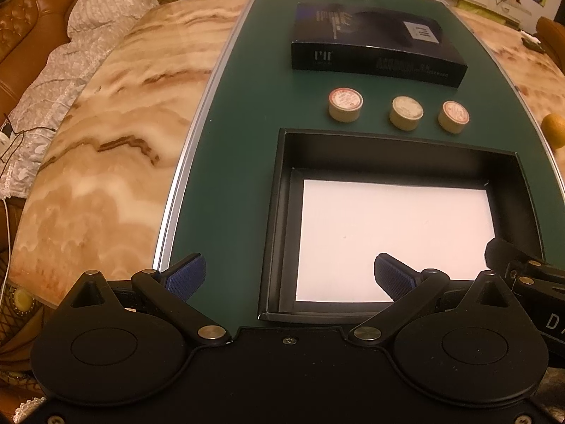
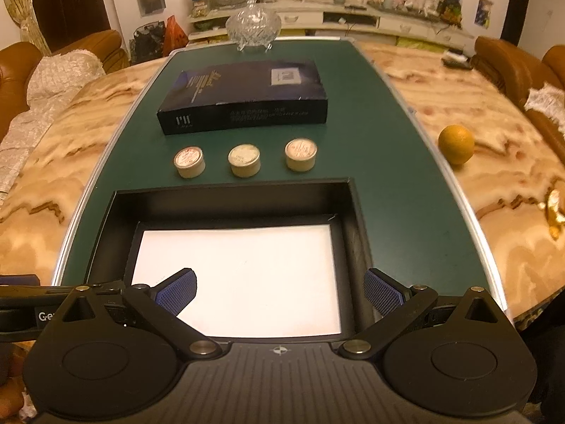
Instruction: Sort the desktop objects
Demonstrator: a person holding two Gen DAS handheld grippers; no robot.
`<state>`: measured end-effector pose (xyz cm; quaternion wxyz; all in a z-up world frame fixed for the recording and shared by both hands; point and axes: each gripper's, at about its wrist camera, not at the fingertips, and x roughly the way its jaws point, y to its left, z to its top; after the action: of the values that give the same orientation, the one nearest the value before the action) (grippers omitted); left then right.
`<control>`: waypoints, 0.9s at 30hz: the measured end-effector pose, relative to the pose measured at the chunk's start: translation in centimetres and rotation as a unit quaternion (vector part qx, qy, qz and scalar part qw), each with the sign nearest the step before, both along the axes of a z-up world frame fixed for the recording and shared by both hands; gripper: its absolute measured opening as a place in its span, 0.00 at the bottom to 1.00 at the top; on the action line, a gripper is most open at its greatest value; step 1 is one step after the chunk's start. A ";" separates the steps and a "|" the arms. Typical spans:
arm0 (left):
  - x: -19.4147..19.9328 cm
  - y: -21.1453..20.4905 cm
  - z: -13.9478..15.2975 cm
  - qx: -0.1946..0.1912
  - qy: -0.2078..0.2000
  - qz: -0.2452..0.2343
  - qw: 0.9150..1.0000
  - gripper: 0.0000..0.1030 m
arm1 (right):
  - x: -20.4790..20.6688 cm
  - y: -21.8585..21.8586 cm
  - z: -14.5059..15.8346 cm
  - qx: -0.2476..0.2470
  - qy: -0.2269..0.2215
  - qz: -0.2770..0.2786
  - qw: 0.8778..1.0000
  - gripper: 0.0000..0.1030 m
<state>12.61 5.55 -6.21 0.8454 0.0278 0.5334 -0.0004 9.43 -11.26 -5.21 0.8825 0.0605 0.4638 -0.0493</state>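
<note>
1. the left gripper (image 1: 289, 277) hangs low over the near edge of the green mat (image 1: 240, 162), its blue-padded fingers (image 1: 185, 275) spread wide with nothing between them; one finger is over bare mat, the other over the near part of the tray.
2. the black tray (image 2: 106, 219) lies on the mat nearest the cameras, holding only a white sheet (image 2: 240, 275) flat on its floor.
3. just beyond the tray's far wall stand three small round tins in a row, apart from one another: the left tin (image 2: 189, 162), the middle tin (image 2: 244, 160) and the right tin (image 2: 301, 154), all upright with lids on.
4. behind the tins a dark flat box (image 2: 243, 95) lies on the mat, and past it a glass lidded bowl (image 2: 253, 26) stands at the far end.
5. the right gripper (image 2: 280, 295) hovers over the near part of the tray, fingers wide apart and empty.
6. to the right, off the mat, an orange (image 2: 456, 144) rests on the marble table (image 2: 476, 113).
</note>
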 end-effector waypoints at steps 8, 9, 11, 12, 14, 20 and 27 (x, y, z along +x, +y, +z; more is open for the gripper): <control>0.6 0.3 -0.5 -0.004 0.003 0.000 1.000 1.00 | 0.7 0.0 -0.6 0.016 0.006 0.009 1.000 1.00; 0.7 0.4 -0.5 -0.005 0.003 -0.001 1.000 1.00 | 0.8 0.1 -0.6 0.013 0.004 0.011 1.000 1.00; 0.9 0.5 -0.5 -0.011 0.002 -0.001 1.000 1.00 | 1.2 0.1 -0.7 0.011 0.006 0.012 1.000 1.00; 1.0 0.5 -0.5 -0.014 0.000 -0.001 1.000 1.00 | 1.4 0.1 -0.7 0.011 0.006 0.013 1.000 1.00; 1.2 0.6 -0.4 -0.016 -0.003 0.000 1.000 1.00 | 1.7 -0.3 -0.7 0.022 0.004 0.009 1.000 1.00; 1.9 0.9 -0.7 -0.019 -0.002 0.003 1.000 1.00 | 3.5 -2.3 -0.7 0.042 -0.009 -0.005 0.999 1.00; 2.5 1.3 -1.6 -0.021 0.009 0.008 1.000 1.00 | 8.6 -5.4 -0.1 0.005 -0.025 -0.018 0.999 1.00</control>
<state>15.07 6.83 -7.84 0.8411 0.0054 0.5408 -0.0053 18.05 -16.62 -5.32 0.8926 0.0748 0.4404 -0.0614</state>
